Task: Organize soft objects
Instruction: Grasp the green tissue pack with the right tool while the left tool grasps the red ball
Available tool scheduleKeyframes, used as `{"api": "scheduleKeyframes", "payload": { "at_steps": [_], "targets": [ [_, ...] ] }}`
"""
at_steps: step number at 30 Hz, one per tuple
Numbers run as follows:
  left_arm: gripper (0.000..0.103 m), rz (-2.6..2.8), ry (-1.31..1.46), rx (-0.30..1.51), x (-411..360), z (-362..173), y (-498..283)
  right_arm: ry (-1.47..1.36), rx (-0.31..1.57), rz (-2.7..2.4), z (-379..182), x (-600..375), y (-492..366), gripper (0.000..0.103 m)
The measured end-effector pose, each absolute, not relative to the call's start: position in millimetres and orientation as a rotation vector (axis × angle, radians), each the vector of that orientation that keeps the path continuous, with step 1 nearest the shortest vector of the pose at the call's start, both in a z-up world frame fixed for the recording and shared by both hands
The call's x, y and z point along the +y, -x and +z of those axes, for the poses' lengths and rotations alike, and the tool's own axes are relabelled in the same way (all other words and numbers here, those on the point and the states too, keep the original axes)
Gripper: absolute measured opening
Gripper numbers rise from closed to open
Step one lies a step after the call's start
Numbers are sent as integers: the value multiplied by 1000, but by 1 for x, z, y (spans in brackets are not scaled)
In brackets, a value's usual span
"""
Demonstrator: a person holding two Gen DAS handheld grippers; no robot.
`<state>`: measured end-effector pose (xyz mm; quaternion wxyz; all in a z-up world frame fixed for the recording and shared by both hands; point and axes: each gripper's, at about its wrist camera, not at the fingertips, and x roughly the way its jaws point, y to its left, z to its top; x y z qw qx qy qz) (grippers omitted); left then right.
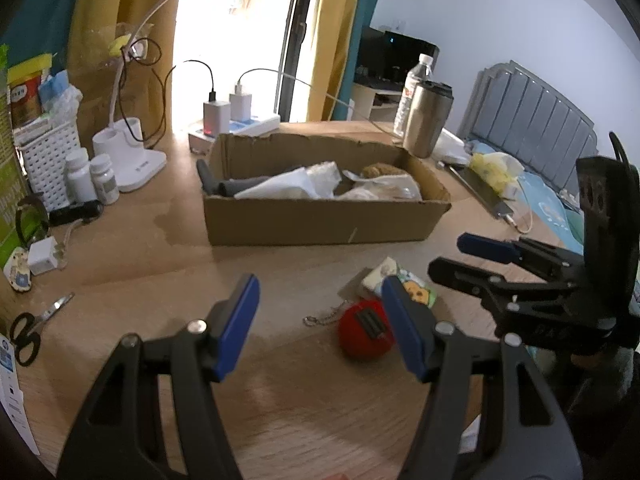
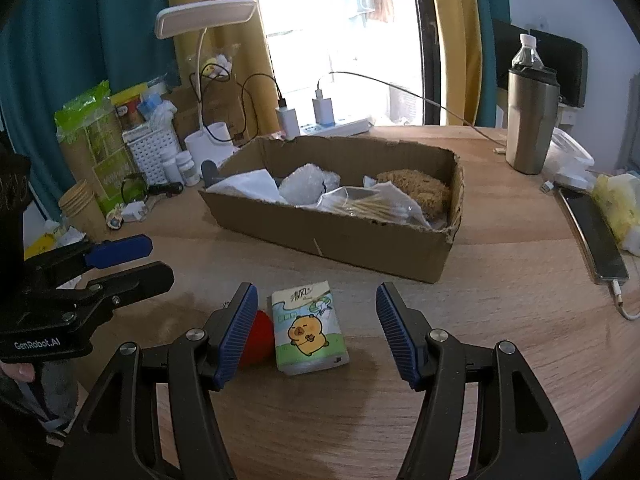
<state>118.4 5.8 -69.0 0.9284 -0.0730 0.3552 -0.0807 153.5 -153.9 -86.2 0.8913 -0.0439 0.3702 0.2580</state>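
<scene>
Right gripper (image 2: 316,332): jaws wide apart, holding nothing, poised over the tissue pack (image 2: 308,328), which lies flat on the table (image 2: 500,280) between them.
Left gripper (image 1: 320,328): also wide open and empty, just left of the red plush ball (image 1: 364,334).
Ball: on the table, touching the tissue pack's left edge.
Box (image 2: 360,240): farther back, already holding a brown plush toy (image 2: 420,192), plastic bags and paper.
Remaining: by my reckoning, ball and tissue pack are left to box.
</scene>
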Motion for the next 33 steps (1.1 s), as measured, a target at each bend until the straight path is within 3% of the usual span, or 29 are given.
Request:
{"api": "scheduleKeyframes", "payload": {
  "at_steps": [25,29,33],
  "targets": [
    [65,-152,154,808,15,-95,-125,216,853,532,-132,-122,-169,65],
    [65,-160,151,820,7,-97,-127,220,843,543,-131,-123,-170,56],
    [65,-170,131,831,-3,-99,-130,212,836,538,-130,-132,-171,55]
  ]
}}
